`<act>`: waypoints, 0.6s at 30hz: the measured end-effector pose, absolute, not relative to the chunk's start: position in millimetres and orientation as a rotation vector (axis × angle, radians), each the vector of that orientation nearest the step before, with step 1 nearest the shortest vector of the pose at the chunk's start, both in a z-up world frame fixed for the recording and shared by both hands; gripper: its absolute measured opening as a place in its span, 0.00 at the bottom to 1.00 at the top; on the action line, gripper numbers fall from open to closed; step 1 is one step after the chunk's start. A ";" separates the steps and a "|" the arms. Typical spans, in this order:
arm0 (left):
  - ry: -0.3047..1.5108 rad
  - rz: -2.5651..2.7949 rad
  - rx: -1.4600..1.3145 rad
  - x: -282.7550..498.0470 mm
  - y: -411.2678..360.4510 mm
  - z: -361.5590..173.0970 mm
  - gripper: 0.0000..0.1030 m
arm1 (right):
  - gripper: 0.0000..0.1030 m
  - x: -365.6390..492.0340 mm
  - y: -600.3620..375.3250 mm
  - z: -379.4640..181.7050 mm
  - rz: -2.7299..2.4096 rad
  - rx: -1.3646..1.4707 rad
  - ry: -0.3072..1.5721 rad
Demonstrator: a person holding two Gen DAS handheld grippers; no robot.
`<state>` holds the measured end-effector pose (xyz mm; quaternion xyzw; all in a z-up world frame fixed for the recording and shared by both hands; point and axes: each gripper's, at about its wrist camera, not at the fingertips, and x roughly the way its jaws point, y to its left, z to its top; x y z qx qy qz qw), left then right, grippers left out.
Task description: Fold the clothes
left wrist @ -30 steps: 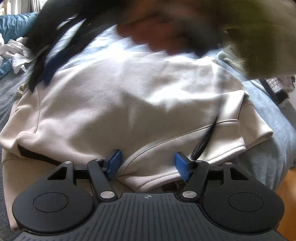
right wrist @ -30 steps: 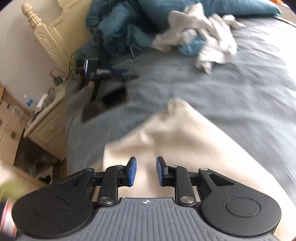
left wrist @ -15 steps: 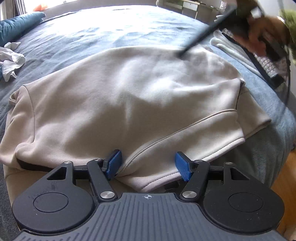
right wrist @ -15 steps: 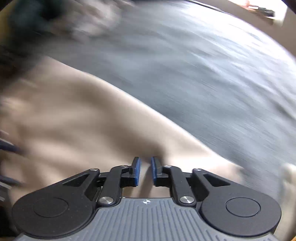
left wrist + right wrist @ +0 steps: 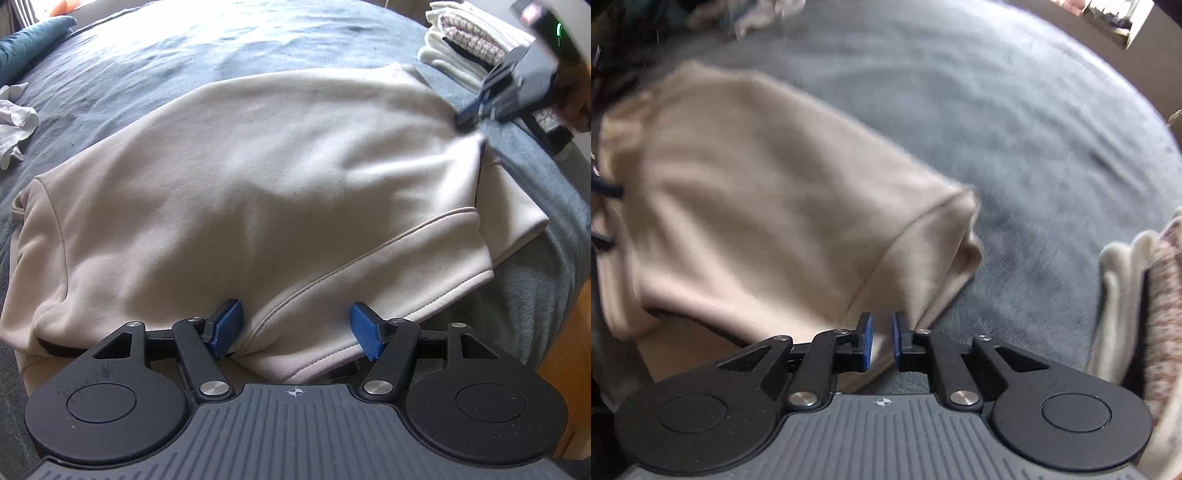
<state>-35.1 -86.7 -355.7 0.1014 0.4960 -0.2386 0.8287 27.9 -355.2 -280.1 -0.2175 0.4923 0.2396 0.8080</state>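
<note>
On the bed there's a beige sweatshirt, partly folded. Left hand-held gripper sits wide open around its near hem. Right hand-held gripper has just opened a crack at the sweatshirt's corner, nothing pinched. Folded stack nearby.

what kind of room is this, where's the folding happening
Most likely a bedroom. The beige sweatshirt is spread on a bed under a grey-blue blanket, a teal pillow lies at its far edge, and a stack of folded clothes sits on the same bed.
</note>
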 end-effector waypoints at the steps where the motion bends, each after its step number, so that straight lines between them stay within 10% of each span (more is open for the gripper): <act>1: 1.061 -0.508 0.215 -34.1 -86.7 -355.3 0.64 | 0.16 20.6 -346.7 -270.8 0.549 -0.461 1.026; 7: 1.142 -0.515 0.233 -22.8 -91.2 -351.3 0.64 | 0.17 -22.7 -300.3 -322.0 0.577 -0.553 1.077; 18: 1.301 -0.375 -0.119 33.2 -49.8 -299.2 0.64 | 0.26 -32.9 -243.7 -255.5 0.376 -0.117 1.071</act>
